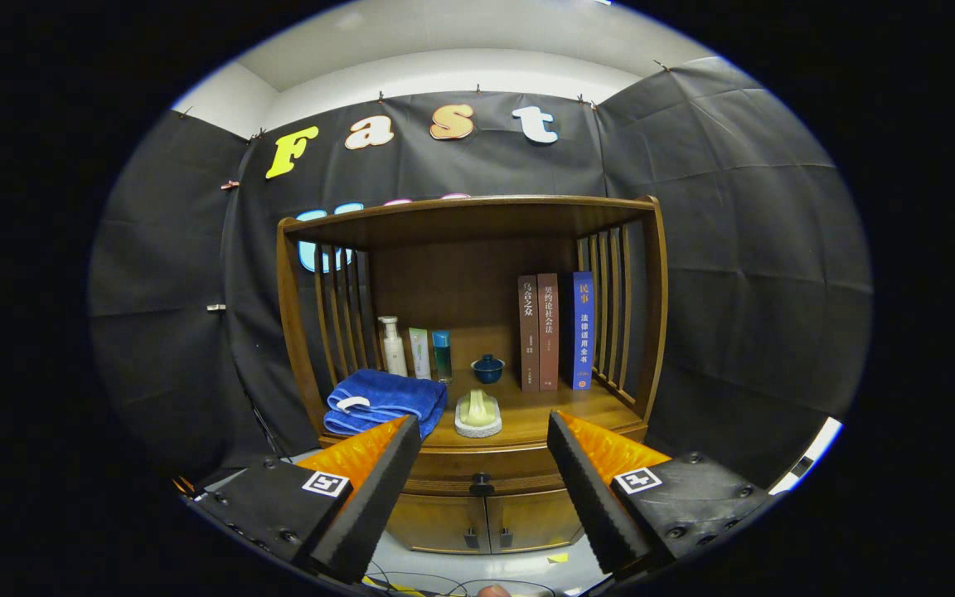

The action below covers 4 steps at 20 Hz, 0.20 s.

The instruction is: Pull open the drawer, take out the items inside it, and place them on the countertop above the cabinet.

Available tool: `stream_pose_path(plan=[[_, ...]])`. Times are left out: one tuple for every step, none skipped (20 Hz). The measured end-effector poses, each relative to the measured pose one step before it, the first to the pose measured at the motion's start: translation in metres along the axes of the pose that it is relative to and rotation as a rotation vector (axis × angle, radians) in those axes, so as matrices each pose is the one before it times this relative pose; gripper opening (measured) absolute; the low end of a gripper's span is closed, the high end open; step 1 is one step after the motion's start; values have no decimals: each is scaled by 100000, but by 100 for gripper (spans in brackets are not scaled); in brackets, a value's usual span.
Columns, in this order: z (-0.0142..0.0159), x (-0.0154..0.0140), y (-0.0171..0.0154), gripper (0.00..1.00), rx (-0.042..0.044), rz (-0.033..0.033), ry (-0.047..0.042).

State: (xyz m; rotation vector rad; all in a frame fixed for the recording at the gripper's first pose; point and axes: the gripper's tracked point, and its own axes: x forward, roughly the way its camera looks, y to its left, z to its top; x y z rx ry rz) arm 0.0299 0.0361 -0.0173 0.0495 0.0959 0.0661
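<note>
The gripper (484,477) hangs in front of a brown wooden cabinet (477,332) with its two black, ribbed foam fingers (374,497) spread wide apart, holding nothing. Between the fingers, well beyond them, sits the single shut wooden drawer (484,474), with one small dark round knob (482,480) at its middle. What lies inside the drawer is hidden.

Below the drawer are two small cabinet doors (486,522), each with a dark handle near the centre seam; their outer parts are covered by the fingers.

The bench (544,414), the wooden top above the drawer, carries one folded blue towel (386,400) on the left, its front corner cut off by the left finger. A white loop lies on the towel; what it is cannot be made out. Behind the towel stand three upright containers: one white pump bottle (393,346), one pale green tube (419,352) and one teal bottle (442,355). Near the middle is one small dark blue lidded cup (487,368), and in front of it one pale yellow object on a round white pad (477,412), hard to identify. At the right stand three upright books (556,332): two brown, one blue.

Slatted wooden sides flank the shelf space. On the floor below the cabinet lie thin cables (411,576), partly cut off.
</note>
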Motion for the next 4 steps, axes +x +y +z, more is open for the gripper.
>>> stream_pose_path(plan=[[-19, 48, 66, 100, -51, 89, 156], [-11, 6, -13, 100, -64, 36, 103], [30, -34, 13, 100, -1, 21, -139], [71, 44, 18, 100, -2, -62, -209]])
